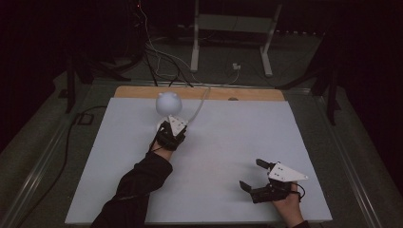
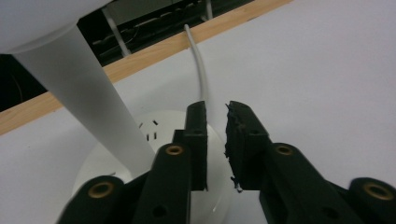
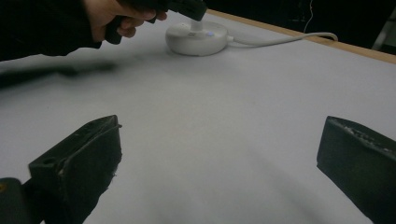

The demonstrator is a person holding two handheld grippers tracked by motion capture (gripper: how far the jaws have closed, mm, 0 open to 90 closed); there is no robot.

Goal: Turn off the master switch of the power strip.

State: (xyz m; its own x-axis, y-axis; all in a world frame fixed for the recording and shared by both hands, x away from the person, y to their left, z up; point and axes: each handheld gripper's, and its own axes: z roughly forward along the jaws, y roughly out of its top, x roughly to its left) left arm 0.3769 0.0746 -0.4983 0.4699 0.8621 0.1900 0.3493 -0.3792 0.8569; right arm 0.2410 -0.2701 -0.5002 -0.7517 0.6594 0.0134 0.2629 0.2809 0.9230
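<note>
A white lamp with a round head (image 1: pixel 169 102) stands at the back of the table on a round base (image 2: pixel 116 158), its stem (image 2: pixel 88 98) slanting up to the left. My left gripper (image 2: pixel 217 112) points down over the near right part of that base, jaws almost together with a narrow gap and nothing between them. In the right gripper view the lamp base (image 3: pixel 198 37) shows a small blue light, with the left gripper (image 3: pixel 189 7) right above it. My right gripper (image 1: pixel 250 174) rests near the front right, open and empty.
The lamp's white cable (image 2: pixel 201 74) runs from the base over the wooden back edge (image 1: pixel 199 92). The table top (image 1: pixel 228 137) is a white sheet. Behind the table, on the floor, stand a white frame (image 1: pixel 233 28) and loose cables.
</note>
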